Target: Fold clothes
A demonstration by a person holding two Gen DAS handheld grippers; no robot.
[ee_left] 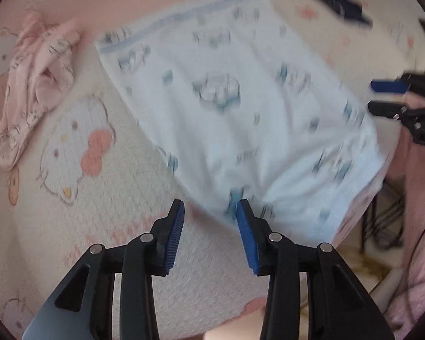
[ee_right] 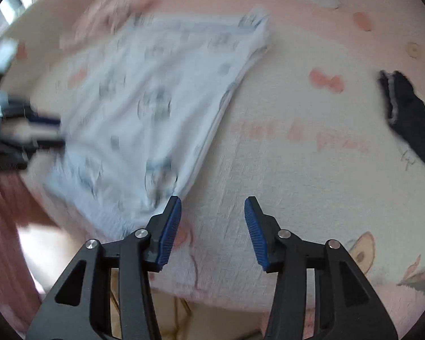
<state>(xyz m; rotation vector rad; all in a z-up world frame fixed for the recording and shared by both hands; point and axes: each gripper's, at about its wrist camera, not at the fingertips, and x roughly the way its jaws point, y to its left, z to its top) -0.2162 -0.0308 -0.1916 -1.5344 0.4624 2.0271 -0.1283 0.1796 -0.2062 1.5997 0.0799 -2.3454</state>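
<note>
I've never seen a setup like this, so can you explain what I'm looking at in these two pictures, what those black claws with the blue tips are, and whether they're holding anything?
The black claws are two hand-held grippers that a person squeezes; each carries a wide-angle camera looking out along its two fingers. One picture comes from the left gripper, the other from the right gripper.

Both look down on a bed cover printed with pink cartoon cats. On it lies a pale blue patterned garment, spread fairly flat. A crumpled pink garment lies to one side, a small dark garment to the other.

Both grippers are open at the blue garment's near edge and hold nothing. The pictures are blurred by motion.
</note>
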